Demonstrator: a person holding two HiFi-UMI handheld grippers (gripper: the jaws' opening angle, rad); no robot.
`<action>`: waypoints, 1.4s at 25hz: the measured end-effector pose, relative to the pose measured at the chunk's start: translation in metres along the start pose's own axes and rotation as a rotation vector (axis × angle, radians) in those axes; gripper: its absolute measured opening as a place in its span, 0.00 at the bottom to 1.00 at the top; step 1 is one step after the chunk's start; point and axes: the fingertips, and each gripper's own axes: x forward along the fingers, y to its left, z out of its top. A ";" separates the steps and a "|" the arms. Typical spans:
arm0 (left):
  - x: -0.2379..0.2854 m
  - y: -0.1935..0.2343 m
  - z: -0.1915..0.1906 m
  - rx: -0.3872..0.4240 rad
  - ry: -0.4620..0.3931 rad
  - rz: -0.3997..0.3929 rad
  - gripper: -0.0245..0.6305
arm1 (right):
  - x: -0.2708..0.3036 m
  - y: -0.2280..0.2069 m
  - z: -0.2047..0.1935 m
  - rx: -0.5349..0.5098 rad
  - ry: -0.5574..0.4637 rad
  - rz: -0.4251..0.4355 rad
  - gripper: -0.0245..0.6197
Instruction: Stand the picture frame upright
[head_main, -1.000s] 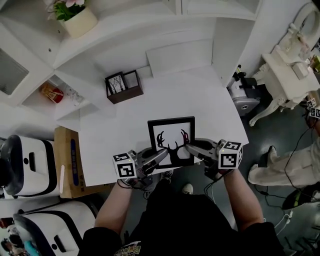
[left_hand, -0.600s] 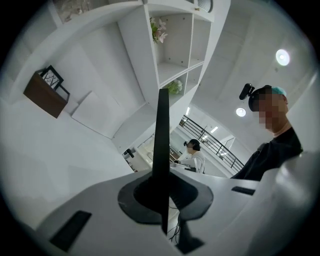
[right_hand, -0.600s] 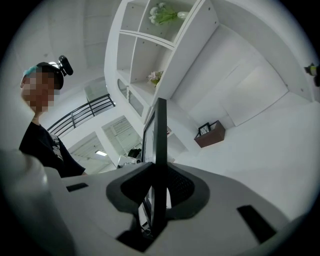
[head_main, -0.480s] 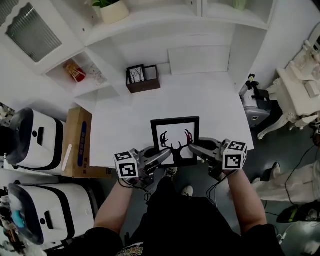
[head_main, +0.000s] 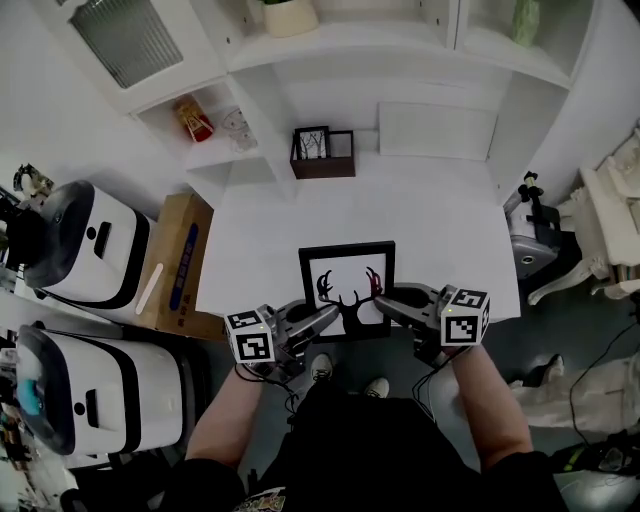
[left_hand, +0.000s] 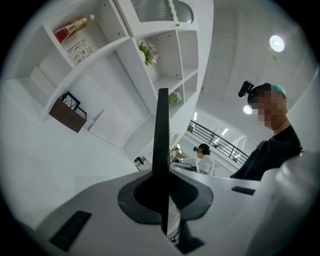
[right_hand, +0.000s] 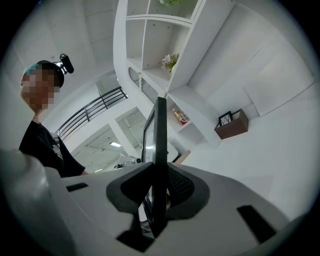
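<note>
Matt black picture frame (head_main: 346, 290) with a glossy pane, smooth matt white table (head_main: 430, 230) beneath it, matt grey plastic left gripper (head_main: 330, 312) and right gripper (head_main: 378, 300) at its lower corners, dark brown wooden box (head_main: 322, 165) beyond it, plain brown cardboard box (head_main: 180, 265) to its left

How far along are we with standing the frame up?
Grasp done: left tongs and right tongs are shut on opposite sides of the black picture frame with antler silhouette. In hand: frame held at the white table's near edge, face visible from above. Left: tilt it upright, stand it, release.
</note>
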 end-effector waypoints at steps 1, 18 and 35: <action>-0.003 0.000 0.001 0.004 -0.005 0.005 0.08 | 0.003 0.002 0.000 -0.006 0.004 0.006 0.15; -0.106 0.042 0.049 0.062 -0.030 0.033 0.10 | 0.121 0.020 0.007 -0.056 0.002 0.012 0.15; -0.192 0.112 0.100 0.124 0.065 -0.020 0.14 | 0.238 0.014 0.015 -0.109 -0.011 -0.111 0.15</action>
